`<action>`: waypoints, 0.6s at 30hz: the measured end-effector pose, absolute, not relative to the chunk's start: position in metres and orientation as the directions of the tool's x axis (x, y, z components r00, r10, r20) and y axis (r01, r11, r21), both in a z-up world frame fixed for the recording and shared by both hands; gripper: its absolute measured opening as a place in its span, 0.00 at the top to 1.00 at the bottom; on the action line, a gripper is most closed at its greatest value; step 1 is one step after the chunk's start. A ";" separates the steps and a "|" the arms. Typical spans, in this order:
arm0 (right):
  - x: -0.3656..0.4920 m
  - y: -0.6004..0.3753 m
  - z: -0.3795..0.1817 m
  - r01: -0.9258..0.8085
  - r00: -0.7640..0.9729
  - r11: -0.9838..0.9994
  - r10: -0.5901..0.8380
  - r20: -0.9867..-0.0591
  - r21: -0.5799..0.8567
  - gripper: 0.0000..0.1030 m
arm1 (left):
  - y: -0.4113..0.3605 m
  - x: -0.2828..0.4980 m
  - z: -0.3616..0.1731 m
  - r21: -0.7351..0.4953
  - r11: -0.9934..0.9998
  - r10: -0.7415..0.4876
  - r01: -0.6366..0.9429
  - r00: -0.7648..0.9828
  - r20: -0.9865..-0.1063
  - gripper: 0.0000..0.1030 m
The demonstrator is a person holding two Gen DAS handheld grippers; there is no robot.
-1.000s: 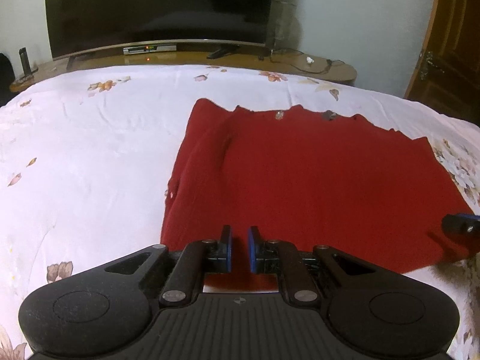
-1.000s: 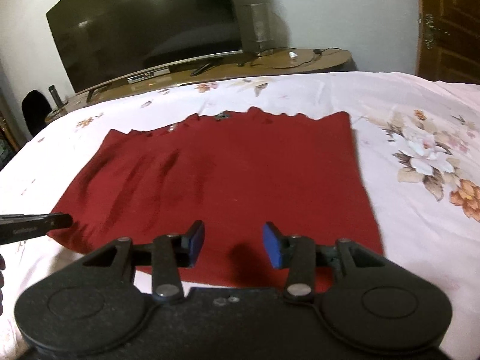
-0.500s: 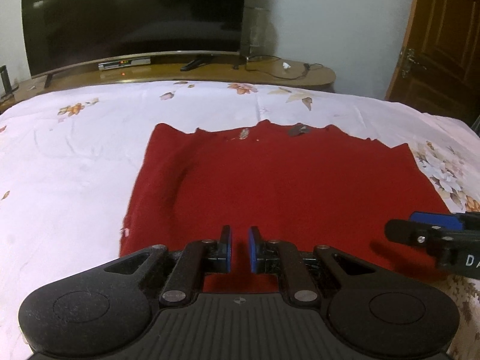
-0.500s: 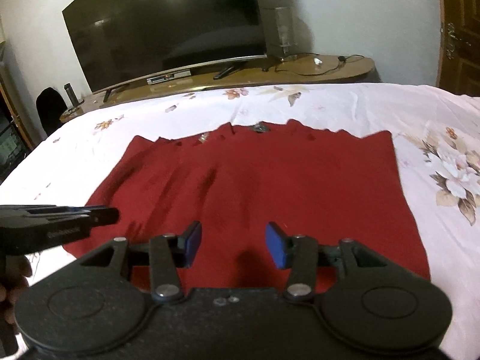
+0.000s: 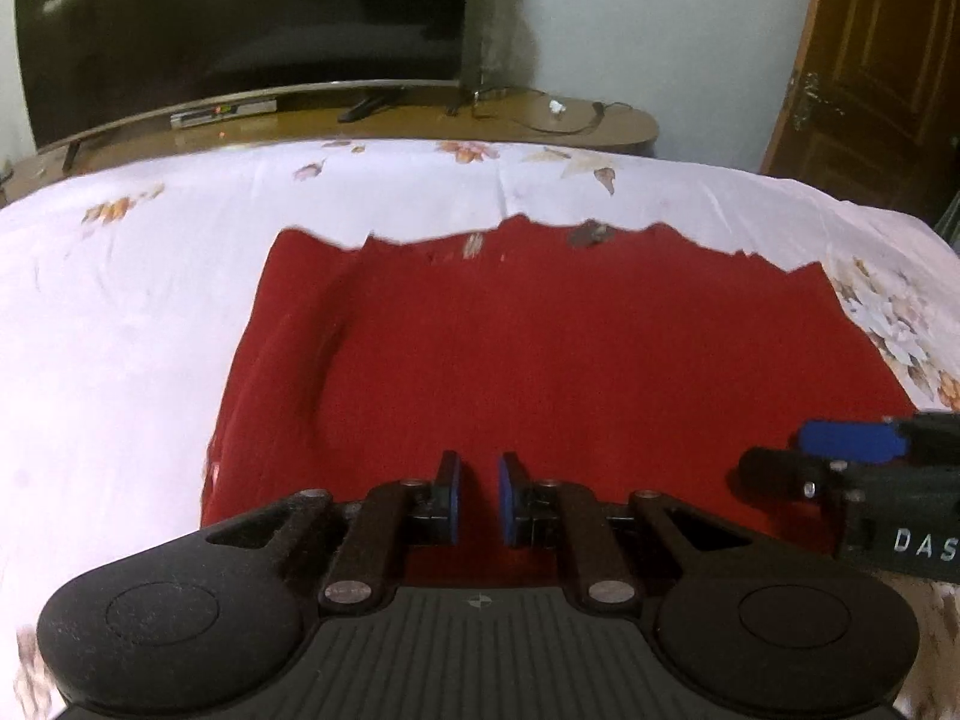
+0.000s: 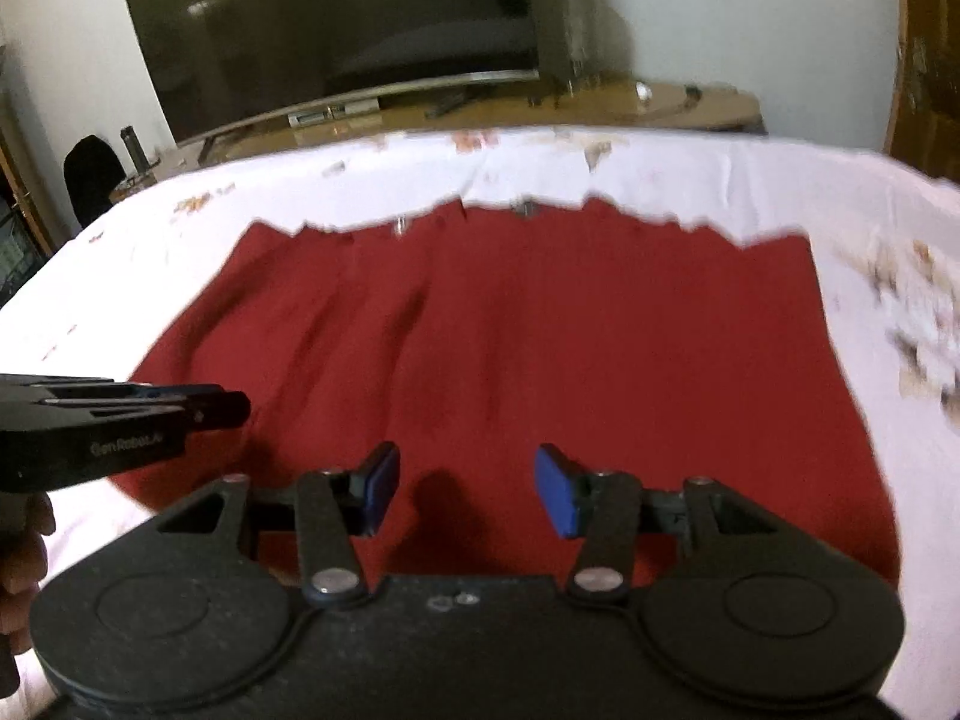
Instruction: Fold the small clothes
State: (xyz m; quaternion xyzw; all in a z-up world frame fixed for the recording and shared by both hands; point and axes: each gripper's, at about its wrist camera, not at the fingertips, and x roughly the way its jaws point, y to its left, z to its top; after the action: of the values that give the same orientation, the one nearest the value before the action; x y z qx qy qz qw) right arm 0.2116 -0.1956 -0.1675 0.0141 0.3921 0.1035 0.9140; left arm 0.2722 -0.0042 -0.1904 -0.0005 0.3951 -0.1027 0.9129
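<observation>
A red garment (image 5: 570, 360) lies spread flat on the flowered bed sheet (image 5: 120, 330), with a few creases toward its left side. My left gripper (image 5: 478, 468) hovers over the garment's near edge, its blue pads almost together and nothing between them. My right gripper (image 6: 465, 468) hangs over the same near edge of the red garment (image 6: 540, 330); its jaws are opening and hold nothing. The right gripper (image 5: 840, 456) reaches into the left wrist view from the right, and the left gripper (image 6: 198, 408) enters the right wrist view from the left.
Beyond the bed stands a wooden TV stand (image 5: 420, 114) with a large dark television (image 5: 240, 18) and cables. A wooden door (image 5: 870, 60) is at the far right. White sheet (image 6: 870, 240) surrounds the garment. A person's hand (image 6: 18, 546) shows at the left edge.
The two grippers have drawn closer together, each reaching further into the other's view. The right jaws have widened. The left pads keep the same narrow gap.
</observation>
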 end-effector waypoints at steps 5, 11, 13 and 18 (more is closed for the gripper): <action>0.251 -0.193 -0.161 -0.177 0.691 0.979 0.199 -0.694 0.104 0.52 | -0.008 0.310 -0.194 -0.071 0.981 -0.177 0.180 0.684 -0.707 0.88; 0.292 -0.184 -0.174 -0.195 0.695 0.980 0.172 -0.698 0.046 0.51 | 0.004 0.344 -0.207 -0.071 0.989 -0.142 0.129 0.697 -0.703 0.88; 0.305 -0.188 -0.187 -0.177 0.682 0.984 0.134 -0.718 0.016 0.52 | 0.014 0.354 -0.210 -0.075 0.991 -0.130 0.109 0.706 -0.696 0.88; 0.318 -0.200 -0.189 -0.186 0.704 0.982 0.118 -0.701 -0.022 0.53 | 0.033 0.373 -0.215 -0.098 0.994 -0.108 0.055 0.715 -0.691 0.88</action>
State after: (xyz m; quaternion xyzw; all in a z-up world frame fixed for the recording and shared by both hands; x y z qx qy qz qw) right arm 0.3182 -0.1995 -0.1892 -0.0455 0.3759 0.0824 0.9219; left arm 0.3733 0.0334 -0.2149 -0.0350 0.3749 -0.0440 0.9253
